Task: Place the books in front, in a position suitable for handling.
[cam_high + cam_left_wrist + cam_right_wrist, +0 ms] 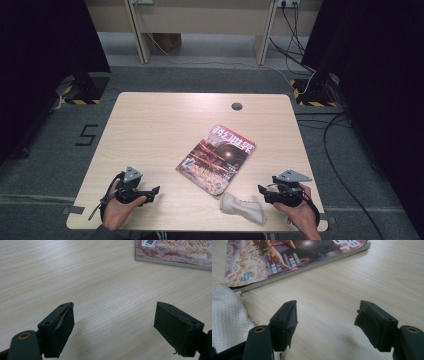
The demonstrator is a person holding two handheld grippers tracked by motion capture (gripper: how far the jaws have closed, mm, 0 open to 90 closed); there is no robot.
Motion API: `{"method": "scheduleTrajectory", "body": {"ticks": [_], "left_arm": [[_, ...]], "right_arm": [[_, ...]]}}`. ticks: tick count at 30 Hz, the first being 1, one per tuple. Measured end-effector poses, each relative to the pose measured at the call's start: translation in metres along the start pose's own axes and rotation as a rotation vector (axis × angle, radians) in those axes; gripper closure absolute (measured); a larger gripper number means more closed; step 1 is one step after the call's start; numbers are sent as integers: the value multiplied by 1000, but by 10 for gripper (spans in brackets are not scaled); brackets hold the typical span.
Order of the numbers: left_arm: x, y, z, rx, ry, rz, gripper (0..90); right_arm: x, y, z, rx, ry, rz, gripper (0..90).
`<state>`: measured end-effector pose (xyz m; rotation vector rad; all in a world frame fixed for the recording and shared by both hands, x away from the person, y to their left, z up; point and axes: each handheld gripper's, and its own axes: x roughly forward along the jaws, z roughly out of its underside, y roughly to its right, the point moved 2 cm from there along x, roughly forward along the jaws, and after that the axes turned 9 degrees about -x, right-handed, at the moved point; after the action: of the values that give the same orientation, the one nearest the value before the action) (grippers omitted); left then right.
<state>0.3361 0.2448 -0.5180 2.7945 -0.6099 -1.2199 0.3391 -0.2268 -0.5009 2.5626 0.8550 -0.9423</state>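
Both tongs, left (150,191) and right (264,191), gape open over the light wooden tabletop (150,130), gripping nothing; crumpled white cloth (243,207) touches the glossy red-brown magazine's (216,157) five o'clock corner.

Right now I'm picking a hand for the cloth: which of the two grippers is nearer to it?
The right gripper: the crumpled white cloth lies just beside its jaws, whereas the left gripper sits across the table.

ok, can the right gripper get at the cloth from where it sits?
Probably yes. The right gripper is open, with only bare table between its jaws, and the white cloth lies just beside it, with nothing between them. The magazine touches the cloth's far edge but doesn't cover it.
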Motion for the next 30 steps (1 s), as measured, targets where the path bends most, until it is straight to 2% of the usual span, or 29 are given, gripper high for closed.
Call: {"method": "scheduleTrajectory", "body": {"ticks": [7, 13, 16, 23, 30], "left_arm": [[1, 1, 0, 2, 1, 5, 159], [1, 1, -1, 0, 5, 1, 159], [1, 1, -1, 1, 5, 2, 159], [1, 2, -1, 1, 8, 3, 158], [2, 3, -2, 3, 13, 8, 158]], "right_arm": [[-1, -3, -1, -12, 10, -7, 309], [-4, -9, -2, -19, 38, -24, 260], [-8, -15, -3, -34, 55, -38, 263], [-11, -33, -4, -118, 51, -102, 321], [-11, -61, -5, -200, 50, -196, 408]]}}
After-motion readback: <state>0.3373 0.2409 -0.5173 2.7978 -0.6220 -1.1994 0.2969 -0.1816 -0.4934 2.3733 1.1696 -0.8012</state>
